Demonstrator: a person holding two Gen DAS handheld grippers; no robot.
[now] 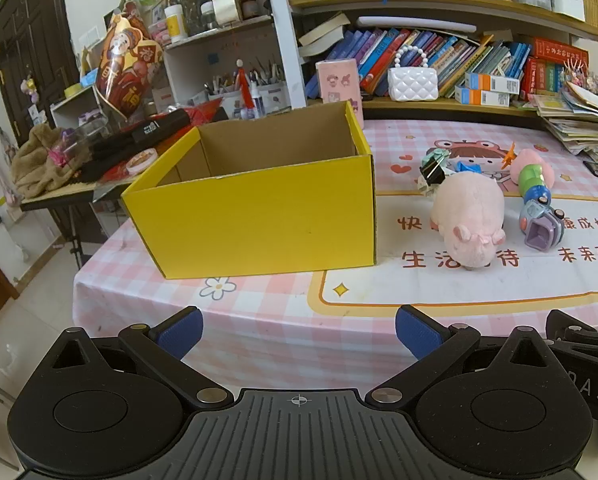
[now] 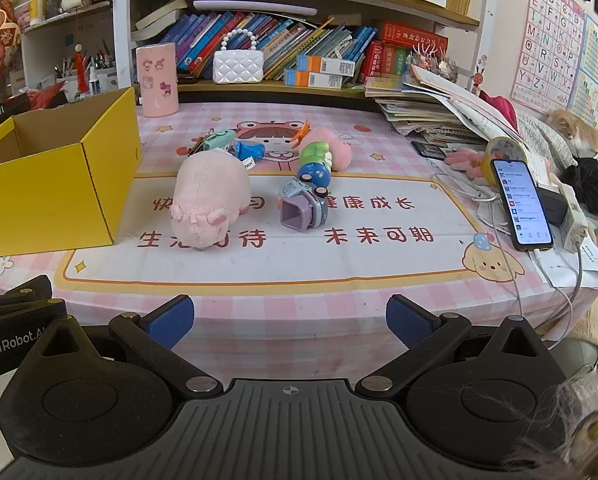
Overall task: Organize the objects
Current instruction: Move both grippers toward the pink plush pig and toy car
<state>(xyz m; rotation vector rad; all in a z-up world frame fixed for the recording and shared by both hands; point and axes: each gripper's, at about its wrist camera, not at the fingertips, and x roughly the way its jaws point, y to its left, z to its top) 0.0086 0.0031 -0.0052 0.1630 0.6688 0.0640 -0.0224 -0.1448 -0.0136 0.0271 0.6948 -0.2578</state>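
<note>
Bookshelves are backing your pink-checked bench (image 2: 339, 300), where the yellow box (image 1: 255, 216) is sitting left of the pink plush pig (image 2: 211, 196) and small toys (image 2: 305, 206). You're holding both left tongs (image 1: 299, 334) and right tongs (image 2: 290, 322) spread wide, gripping and touching nothing.

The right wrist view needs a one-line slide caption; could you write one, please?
Open right gripper faces a pink plush pig and small toys beside a yellow box.

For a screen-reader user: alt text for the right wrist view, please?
Open right gripper hovers, empty, over a pink checked tablecloth. Ahead lie a pink plush pig and small toys, beside an open yellow box.
</note>
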